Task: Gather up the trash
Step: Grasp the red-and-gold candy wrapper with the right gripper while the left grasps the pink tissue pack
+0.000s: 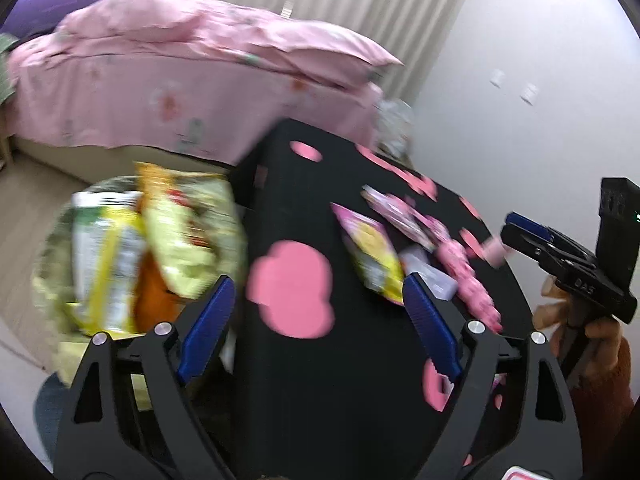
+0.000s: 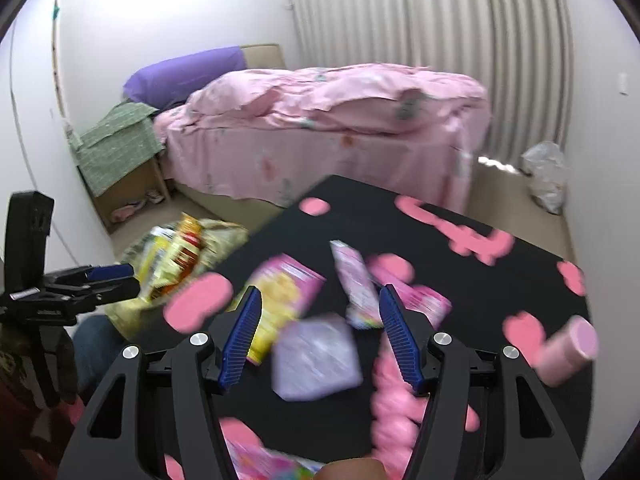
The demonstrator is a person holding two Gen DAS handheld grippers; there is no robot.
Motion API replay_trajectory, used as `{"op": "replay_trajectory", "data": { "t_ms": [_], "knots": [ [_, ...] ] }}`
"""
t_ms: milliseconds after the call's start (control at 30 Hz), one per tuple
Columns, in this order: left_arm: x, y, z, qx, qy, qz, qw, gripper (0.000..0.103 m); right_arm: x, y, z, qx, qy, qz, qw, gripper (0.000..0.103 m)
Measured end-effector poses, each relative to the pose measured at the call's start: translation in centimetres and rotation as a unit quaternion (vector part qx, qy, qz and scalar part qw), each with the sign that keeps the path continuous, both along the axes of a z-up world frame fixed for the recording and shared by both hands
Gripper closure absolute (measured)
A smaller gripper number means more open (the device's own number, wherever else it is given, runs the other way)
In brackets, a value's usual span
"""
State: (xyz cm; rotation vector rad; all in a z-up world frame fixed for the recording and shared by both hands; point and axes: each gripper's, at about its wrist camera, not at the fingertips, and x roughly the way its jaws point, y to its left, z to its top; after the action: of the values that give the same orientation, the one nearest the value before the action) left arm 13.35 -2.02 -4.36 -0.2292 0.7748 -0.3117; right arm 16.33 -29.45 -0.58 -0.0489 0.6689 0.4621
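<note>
Both blue-padded claws, left gripper (image 1: 320,312) and right gripper (image 2: 320,332), gape wide and empty over the black pink-patched table (image 1: 304,208) strewn with pink snack wrappers (image 2: 288,292), beyond which a pale bag (image 1: 132,248) bulges with yellow packets.

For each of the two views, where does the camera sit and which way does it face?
Left wrist: on the left tool, looking down over the black table toward the bed; the right tool and a hand show.
Right wrist: on the right tool, facing the bed over the table; the left tool shows.
Shared: table, bed, trash bag, yellow packet.
</note>
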Motion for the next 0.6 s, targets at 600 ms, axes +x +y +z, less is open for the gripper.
{"op": "replay_trajectory", "data": {
  "t_ms": [600],
  "knots": [
    [-2.3, -12.5, -2.5, 0.05, 0.044, -0.189, 0.9796, 0.021, -9.5, -10.5, -6.4, -0.01, 0.057, -0.062, 0.996, 0.039]
  ]
}}
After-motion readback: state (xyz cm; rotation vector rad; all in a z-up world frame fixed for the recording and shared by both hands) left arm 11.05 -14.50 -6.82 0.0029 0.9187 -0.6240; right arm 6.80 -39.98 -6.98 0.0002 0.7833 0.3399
